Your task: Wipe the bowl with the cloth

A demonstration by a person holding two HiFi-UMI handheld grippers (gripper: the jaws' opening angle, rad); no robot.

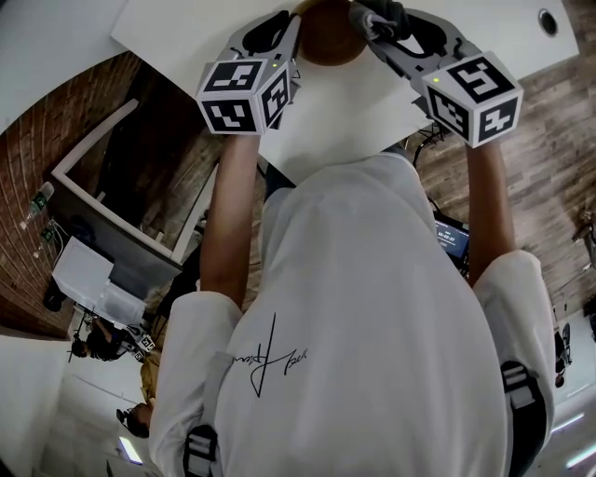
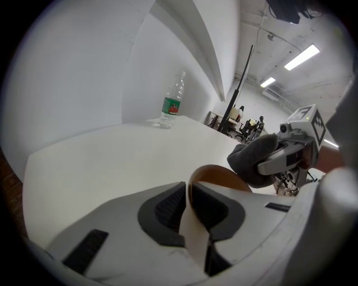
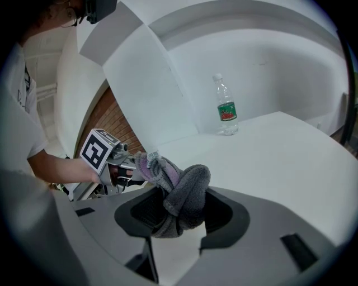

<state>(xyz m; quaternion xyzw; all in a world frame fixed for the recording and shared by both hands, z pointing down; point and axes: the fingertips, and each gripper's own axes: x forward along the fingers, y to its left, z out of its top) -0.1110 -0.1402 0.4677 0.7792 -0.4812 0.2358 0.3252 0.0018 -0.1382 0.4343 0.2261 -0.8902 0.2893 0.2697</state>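
Observation:
A bowl (image 1: 331, 33), brown inside and cream outside, is held up over the white table (image 2: 112, 151). In the left gripper view the bowl's (image 2: 221, 176) thin wall stands between the dark pads of my left gripper (image 2: 188, 190), which is shut on it. My right gripper (image 3: 179, 206) is shut on a bunched grey and purple cloth (image 3: 182, 192). The cloth (image 2: 254, 162) hangs just right of the bowl's rim, close to it; I cannot tell if they touch. In the head view both grippers, left (image 1: 296, 23) and right (image 1: 368, 19), meet at the bowl near the top edge.
A clear water bottle (image 2: 172, 103) with a green label stands at the table's far side by the white wall, also in the right gripper view (image 3: 226, 111). People sit in the background (image 2: 249, 125). The table's edge (image 1: 279, 158) runs just ahead of my body.

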